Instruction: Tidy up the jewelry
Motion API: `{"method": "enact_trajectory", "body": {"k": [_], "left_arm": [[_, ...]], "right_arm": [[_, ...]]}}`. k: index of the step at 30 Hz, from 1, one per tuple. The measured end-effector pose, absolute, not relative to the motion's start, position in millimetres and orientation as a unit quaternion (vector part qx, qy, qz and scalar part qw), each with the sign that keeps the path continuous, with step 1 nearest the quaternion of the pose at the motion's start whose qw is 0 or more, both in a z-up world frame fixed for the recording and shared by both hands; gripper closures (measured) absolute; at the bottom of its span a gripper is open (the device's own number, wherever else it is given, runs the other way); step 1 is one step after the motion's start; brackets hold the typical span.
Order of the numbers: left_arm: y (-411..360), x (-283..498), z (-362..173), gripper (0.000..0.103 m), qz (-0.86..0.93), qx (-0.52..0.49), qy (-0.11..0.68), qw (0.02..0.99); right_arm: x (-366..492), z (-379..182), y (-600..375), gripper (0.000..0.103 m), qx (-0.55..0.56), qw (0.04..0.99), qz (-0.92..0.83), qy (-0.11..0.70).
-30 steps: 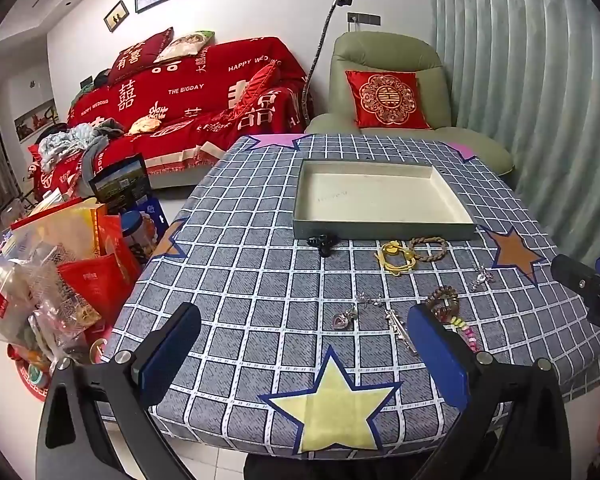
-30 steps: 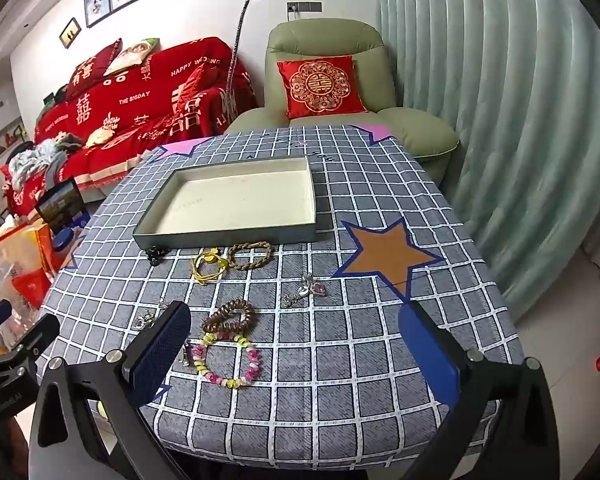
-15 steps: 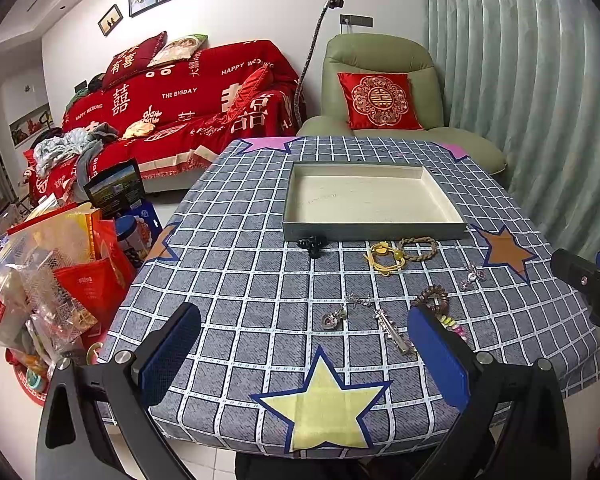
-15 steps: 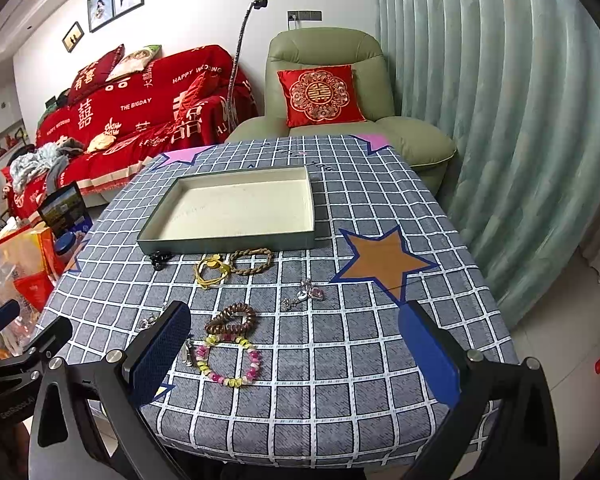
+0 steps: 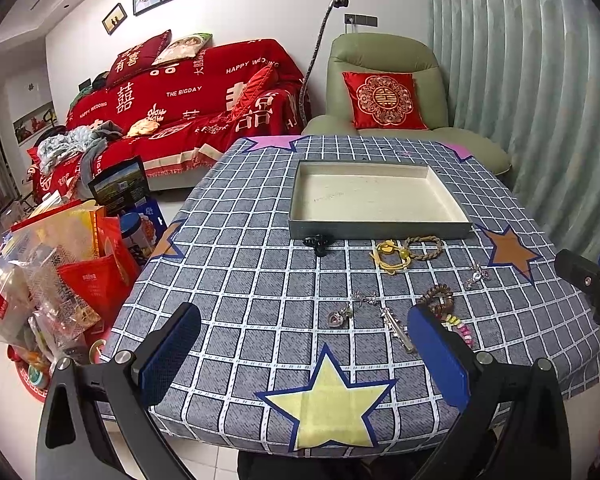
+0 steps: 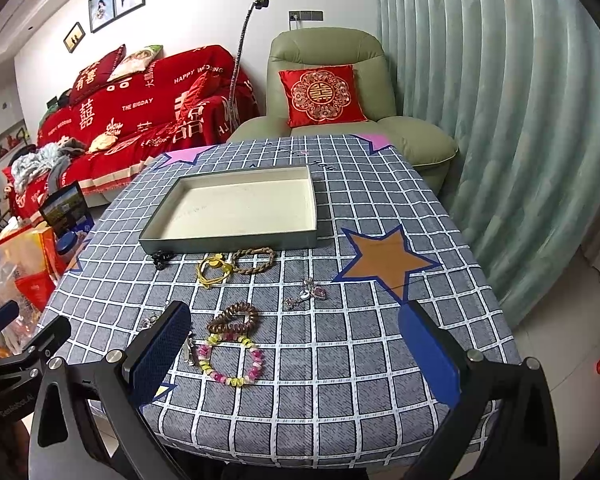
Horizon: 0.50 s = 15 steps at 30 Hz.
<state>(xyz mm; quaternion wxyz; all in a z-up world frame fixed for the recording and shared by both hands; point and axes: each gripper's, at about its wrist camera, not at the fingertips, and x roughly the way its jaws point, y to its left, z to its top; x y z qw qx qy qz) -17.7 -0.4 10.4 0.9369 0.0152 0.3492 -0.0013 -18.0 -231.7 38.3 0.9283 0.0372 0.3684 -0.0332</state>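
A shallow grey tray (image 5: 380, 231) (image 6: 228, 243) with a cream inside sits empty on the checked tablecloth. Jewelry lies loose in front of it: a black clip (image 5: 318, 242), a yellow cord bracelet (image 6: 214, 268), a braided brown bracelet (image 6: 254, 260), a brown bead bracelet (image 6: 234, 317), a pastel bead bracelet (image 6: 232, 358), a silver pendant (image 5: 338, 316), a silver bar clip (image 5: 396, 326) and a pink-stone charm (image 6: 314, 292). My left gripper (image 5: 304, 356) is open above the near table edge, holding nothing. My right gripper (image 6: 294, 354) is open over the pastel bracelet, apart from it.
Bags and boxes (image 5: 60, 264) crowd the floor left of the table. A red-covered sofa (image 5: 188, 108) and a green armchair (image 6: 340, 92) stand behind it. Green curtains (image 6: 500, 120) hang at the right. The cloth (image 6: 380, 352) carries coloured star patches.
Both grippers have drawn back and risen slightly, so the table looks a little farther. Both stay open. No jewelry has moved.
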Motion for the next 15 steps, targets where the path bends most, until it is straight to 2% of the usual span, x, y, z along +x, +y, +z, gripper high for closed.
{"method": "enact_trajectory", "body": {"k": [15], "left_arm": [[-1.2, -17.2, 9.5, 0.0, -0.001, 0.016, 0.35, 0.937]], "right_arm": [[-17.6, 36.8, -231.9, 0.0, 0.039, 0.928, -0.034, 0.369]]}}
